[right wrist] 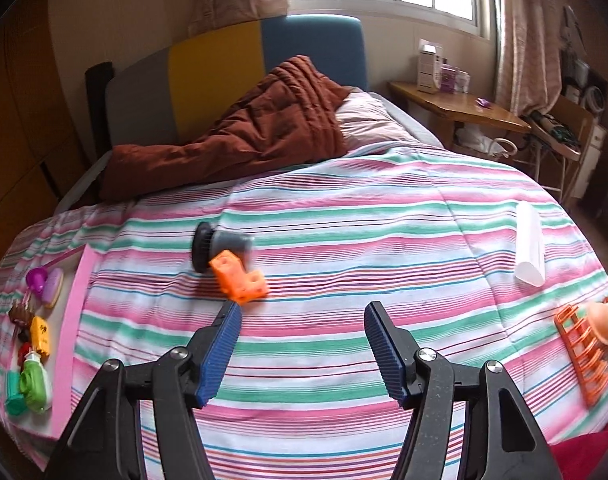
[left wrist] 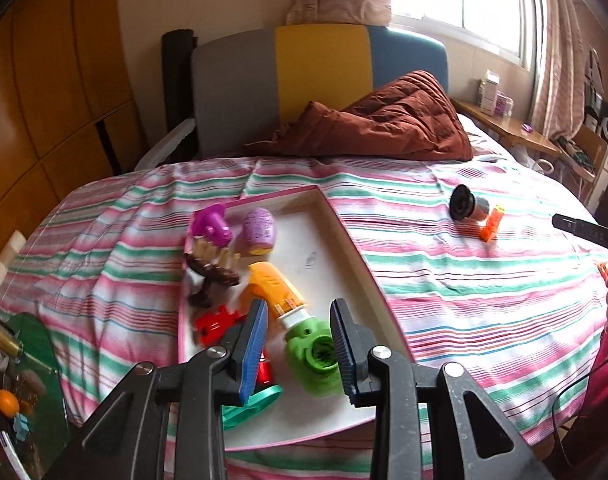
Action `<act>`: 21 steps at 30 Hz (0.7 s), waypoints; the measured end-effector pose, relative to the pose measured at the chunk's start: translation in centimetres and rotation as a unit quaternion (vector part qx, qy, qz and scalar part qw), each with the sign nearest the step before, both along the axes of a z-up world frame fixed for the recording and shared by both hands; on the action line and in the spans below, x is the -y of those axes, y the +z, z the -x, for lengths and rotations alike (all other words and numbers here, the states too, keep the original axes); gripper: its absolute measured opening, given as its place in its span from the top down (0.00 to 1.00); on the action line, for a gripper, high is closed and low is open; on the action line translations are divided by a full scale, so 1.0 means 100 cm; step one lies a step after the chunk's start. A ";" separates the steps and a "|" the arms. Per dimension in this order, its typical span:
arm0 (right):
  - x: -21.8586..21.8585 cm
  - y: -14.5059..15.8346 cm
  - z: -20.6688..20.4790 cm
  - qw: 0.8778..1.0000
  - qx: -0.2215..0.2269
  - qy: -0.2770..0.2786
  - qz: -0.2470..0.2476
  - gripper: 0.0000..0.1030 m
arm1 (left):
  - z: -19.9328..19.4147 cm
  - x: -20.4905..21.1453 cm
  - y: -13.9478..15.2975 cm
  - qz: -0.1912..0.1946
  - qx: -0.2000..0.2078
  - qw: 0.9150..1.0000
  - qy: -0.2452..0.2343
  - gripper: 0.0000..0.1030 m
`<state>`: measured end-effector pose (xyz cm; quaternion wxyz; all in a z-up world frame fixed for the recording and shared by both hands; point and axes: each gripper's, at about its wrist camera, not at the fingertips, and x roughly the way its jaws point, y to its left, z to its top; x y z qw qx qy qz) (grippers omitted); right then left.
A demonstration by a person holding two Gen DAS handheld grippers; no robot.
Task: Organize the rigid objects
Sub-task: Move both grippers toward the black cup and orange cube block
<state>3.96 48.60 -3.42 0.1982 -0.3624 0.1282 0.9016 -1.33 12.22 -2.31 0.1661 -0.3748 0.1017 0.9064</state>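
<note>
Hovering over the white tray (left wrist: 336, 236), the left gripper (left wrist: 299, 340) held its blue pads a modest gap apart, gripping nothing, with the green-and-orange toy (left wrist: 304, 332) lying in the tray beneath them. Purple, brown and red toys lay further along the tray. The right gripper (right wrist: 301, 344) stood with jaws apart and empty above the striped bedspread (right wrist: 344, 220). Just beyond its left pad lay an orange block (right wrist: 239, 276), touching a black-and-grey cylinder (right wrist: 217, 246). An orange rack (right wrist: 582, 344) lay well to the right.
</note>
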 end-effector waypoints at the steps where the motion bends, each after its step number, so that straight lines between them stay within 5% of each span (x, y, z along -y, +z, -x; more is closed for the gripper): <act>1: -0.006 -0.002 -0.002 1.000 -0.002 -0.005 0.003 0.37 | 0.000 -0.005 0.000 0.002 0.001 1.000 -0.004 0.69; 21: -0.045 -0.022 -0.015 0.993 -0.008 -0.068 0.092 0.37 | 0.030 -0.104 -0.024 0.002 0.058 0.996 -0.071 0.69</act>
